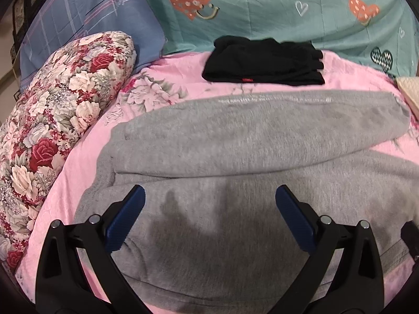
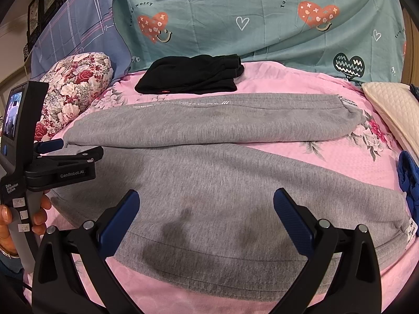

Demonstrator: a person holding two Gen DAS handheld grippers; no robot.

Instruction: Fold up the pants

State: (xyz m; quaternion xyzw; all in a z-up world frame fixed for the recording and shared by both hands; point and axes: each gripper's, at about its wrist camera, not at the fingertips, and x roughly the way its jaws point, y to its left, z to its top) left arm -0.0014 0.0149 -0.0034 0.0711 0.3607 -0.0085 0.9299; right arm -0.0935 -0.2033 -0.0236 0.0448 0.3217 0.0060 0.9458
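The grey pants (image 2: 209, 172) are spread flat on the pink bed cover (image 2: 353, 157), with the two legs lying across the bed and diverging toward the right, where a strip of cover is seen between them. Dark shadows are cast on the nearer leg. The left hand-held gripper (image 1: 209, 209) is held above the left part of the pants, its blue-padded fingers (image 1: 125, 219) spread wide, and nothing is held between them. The right hand-held gripper (image 2: 207, 212) is held above the nearer leg, also spread wide and empty. In the right wrist view the left device is gripped by a hand (image 2: 15, 222) at the left edge. Behind the pants a folded black garment (image 2: 193, 76) is placed. A floral pillow (image 1: 52, 130) lies at the left, and a teal heart-printed sheet (image 2: 235, 21) is seen behind.
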